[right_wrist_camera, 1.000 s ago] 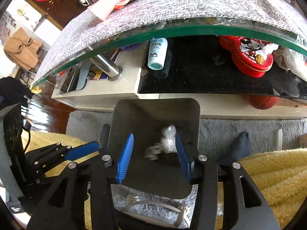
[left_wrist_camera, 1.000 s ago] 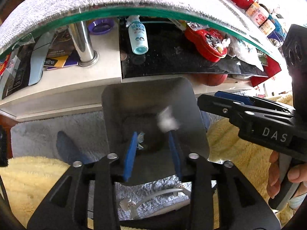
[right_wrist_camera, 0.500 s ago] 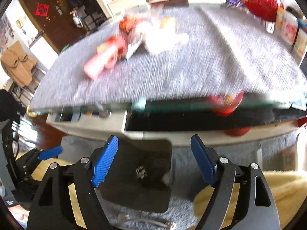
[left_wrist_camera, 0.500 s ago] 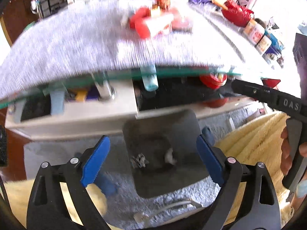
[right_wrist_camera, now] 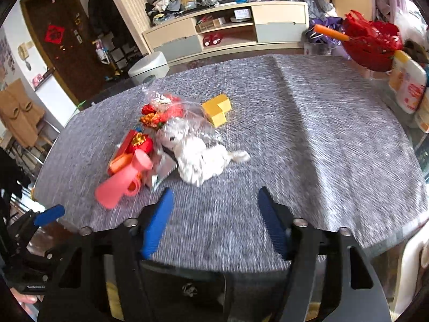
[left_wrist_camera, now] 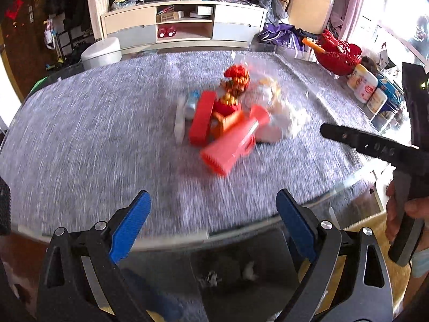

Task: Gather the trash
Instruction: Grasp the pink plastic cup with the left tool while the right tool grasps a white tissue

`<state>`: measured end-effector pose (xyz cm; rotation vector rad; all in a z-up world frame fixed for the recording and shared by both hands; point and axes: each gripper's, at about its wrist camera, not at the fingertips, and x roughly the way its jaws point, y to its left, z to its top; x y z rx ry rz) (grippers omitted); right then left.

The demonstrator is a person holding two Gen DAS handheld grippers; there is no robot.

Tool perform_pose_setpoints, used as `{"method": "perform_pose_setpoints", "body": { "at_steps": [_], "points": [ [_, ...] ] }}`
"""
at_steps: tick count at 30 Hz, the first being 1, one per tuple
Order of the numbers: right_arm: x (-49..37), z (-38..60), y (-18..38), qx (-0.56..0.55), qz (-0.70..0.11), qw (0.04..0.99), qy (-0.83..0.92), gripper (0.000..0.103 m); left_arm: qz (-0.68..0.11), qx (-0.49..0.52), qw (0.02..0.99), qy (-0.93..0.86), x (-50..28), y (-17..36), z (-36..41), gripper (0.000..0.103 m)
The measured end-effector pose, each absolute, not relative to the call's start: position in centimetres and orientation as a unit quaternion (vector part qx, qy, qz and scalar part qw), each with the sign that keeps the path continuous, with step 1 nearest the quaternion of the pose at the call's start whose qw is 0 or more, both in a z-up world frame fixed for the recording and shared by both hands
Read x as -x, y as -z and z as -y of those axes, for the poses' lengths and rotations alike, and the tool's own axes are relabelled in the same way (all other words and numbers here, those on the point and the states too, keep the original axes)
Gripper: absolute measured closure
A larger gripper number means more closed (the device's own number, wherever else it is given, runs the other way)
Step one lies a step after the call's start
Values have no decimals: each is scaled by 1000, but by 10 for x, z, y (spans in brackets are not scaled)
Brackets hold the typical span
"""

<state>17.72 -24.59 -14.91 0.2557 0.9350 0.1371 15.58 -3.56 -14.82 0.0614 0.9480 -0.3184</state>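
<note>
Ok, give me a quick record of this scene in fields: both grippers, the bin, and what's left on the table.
left gripper: open, nothing between the fingers
right gripper: open, empty, its jaws have just been closing
bin: dark, on the floor below the glass table edge, small scraps inside
table: covered by a grey cloth
pile: pink cup, white crumpled plastic, red items, yellow block beside

Raised letters, roughly "DAS", blurred, on black arm of right gripper (left_wrist_camera: 375, 147) in left wrist view. Tiny white print on left gripper (right_wrist_camera: 34, 286) body, unreadable. Red diamond door sign (right_wrist_camera: 54, 34), character illegible. Bottle labels (left_wrist_camera: 363, 89) too blurred.
</note>
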Motion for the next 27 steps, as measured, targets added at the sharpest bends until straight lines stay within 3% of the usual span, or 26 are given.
{"method": "perform_pose_setpoints", "body": {
  "at_steps": [2,12,17,22,25,27],
  "points": [
    [-188,245,155,-124,-452,881,-67,53,-456,-31,875,158,-170,152,42,20],
    [-212,239,169,-132,-461,874,-86,53,-478,-22,861,172,-207,178,53,24],
    [-217,233,176,-132,-467,869,-94,54,-485,-20,855,182,-216,186,55,40],
    [-218,233,182,-135,-469,867,-101,74,-480,-27,856,192,-217,188,60,58],
    [-214,231,182,-130,-470,867,-105,90,-479,-33,855,197,-214,188,61,60],
    [-210,232,178,-130,-466,868,-106,92,-479,-36,854,198,-211,187,62,61]
  ]
}}
